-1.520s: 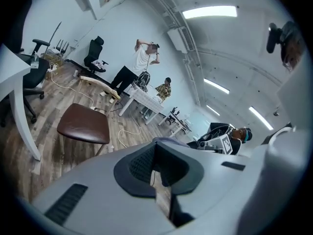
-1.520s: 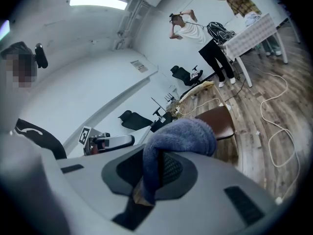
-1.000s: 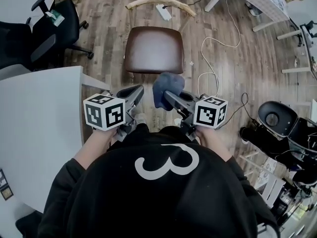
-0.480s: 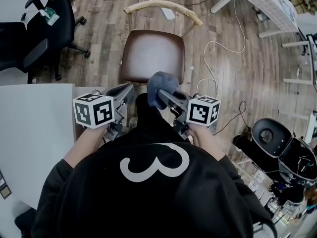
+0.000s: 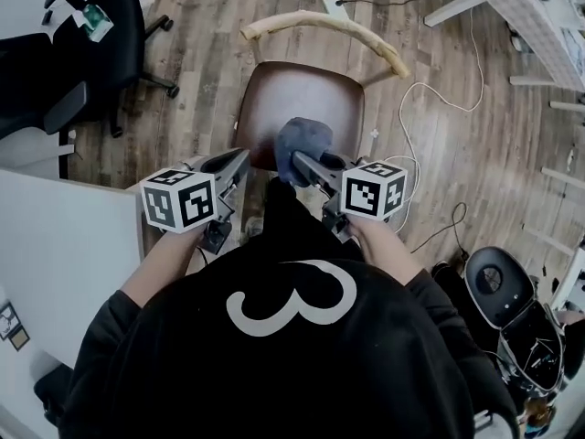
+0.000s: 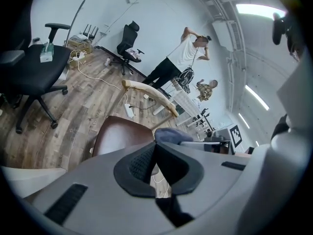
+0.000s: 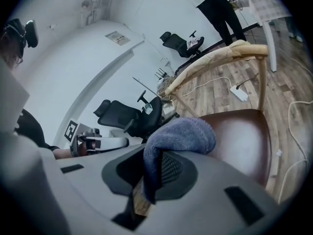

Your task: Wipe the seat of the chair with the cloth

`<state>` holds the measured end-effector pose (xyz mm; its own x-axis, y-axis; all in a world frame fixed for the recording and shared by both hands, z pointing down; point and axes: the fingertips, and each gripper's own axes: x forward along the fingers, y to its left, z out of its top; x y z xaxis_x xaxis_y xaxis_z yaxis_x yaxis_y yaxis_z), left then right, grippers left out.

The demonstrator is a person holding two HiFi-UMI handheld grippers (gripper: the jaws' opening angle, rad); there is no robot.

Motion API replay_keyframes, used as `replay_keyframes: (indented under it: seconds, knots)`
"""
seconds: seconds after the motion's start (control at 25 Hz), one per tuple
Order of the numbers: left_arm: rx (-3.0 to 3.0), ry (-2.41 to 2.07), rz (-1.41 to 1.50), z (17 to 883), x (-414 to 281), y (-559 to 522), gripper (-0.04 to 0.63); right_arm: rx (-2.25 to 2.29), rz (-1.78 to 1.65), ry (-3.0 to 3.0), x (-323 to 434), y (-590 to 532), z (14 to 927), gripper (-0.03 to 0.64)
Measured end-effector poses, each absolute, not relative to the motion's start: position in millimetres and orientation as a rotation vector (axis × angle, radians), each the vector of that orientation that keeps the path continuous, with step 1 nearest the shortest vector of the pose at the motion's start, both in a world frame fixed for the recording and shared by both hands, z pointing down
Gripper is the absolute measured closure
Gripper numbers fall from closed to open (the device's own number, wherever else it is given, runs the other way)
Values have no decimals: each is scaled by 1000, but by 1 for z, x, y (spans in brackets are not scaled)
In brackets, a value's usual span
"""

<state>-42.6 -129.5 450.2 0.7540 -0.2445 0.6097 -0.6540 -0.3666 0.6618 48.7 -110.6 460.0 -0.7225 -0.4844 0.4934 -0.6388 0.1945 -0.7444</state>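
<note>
Two tongs are in play and one cloth. The right tongs (image 5: 300, 160) are clenched on the blue cloth (image 5: 304, 140). One fold of it is pinched between the jaws and the rest bunches up in a rounded lump over the tips. That lump sits over the front edge of the brown seat (image 5: 302, 90), about midway along it, and from here I can't tell whether it's pressing on the leather or just above it.

The left tongs (image 5: 239, 156) are drawn in on nothing, with only a thin sliver of floor showing between the pads. They point at the seat's front left corner, just beside the cloth but apart from it. The two tongs run side by side, each with one marker cube at its back end.

There's one chair being worked on, with a glossy brown seat and one curved backrest of pale wood (image 5: 320, 24) along its far edge.

Around it is wood-plank floor (image 5: 201, 53), with one white cable (image 5: 430, 90) looping off the seat's right side. In the left gripper view there are two black office chairs, one near (image 6: 34, 67) and one far (image 6: 128, 38). One person (image 6: 176, 60) stands well back.
</note>
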Motion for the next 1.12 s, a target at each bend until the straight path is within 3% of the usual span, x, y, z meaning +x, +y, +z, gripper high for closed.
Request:
replay_keyframes:
  seconds: [1.12]
  knots:
    - [1692,-756,574,533,-108,-206,581,1046,1289,-2056,-20,-268,627,568]
